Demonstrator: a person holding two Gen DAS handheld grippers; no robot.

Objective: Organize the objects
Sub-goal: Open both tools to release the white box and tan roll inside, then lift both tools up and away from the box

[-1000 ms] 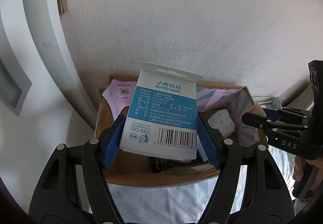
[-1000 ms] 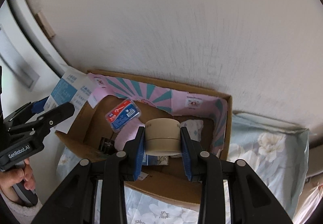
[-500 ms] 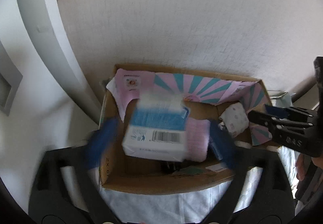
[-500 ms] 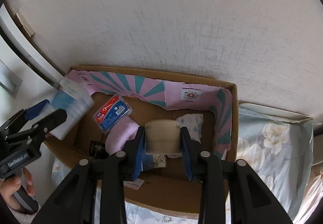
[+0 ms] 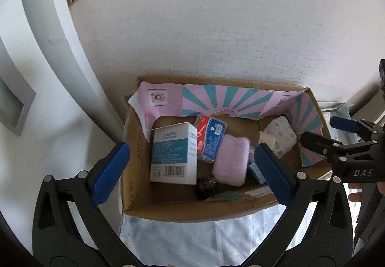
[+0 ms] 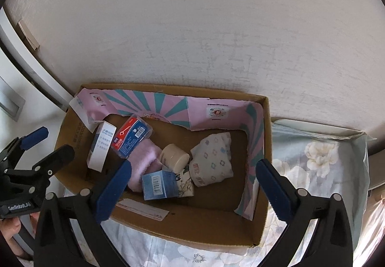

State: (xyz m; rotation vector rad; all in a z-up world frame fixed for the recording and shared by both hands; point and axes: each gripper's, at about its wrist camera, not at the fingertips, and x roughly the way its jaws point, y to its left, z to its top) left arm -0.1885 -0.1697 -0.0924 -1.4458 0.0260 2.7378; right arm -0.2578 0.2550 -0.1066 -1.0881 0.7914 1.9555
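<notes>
A cardboard box [image 5: 192, 216] lined with pink and teal paper stands against the wall. My left gripper [image 5: 190, 149] hangs open above its left half, with nothing between the fingers. Below it a white and blue carton [image 5: 173, 156] lies inside, beside a red and blue packet [image 5: 210, 139] and a pink cloth [image 5: 231, 161]. My right gripper [image 6: 193, 163] is over the box [image 6: 192, 226]. Its jaws are opening and hold nothing. The beige jar [image 6: 174, 157] lies tilted on the box floor below them, next to a white patterned pack [image 6: 213, 156] and a small blue carton [image 6: 157, 184].
The box rests on a flowered bedsheet [image 6: 312, 170] that spreads to the right. A textured white wall [image 6: 192, 26] rises just behind it, and a white frame [image 5: 60, 50] runs down on the left. A hand [image 6: 9, 231] holds the left gripper [image 6: 57, 140].
My left gripper opened and the white and blue carton dropped into the box's left side. My right gripper opened and the beige jar fell to the box floor.
</notes>
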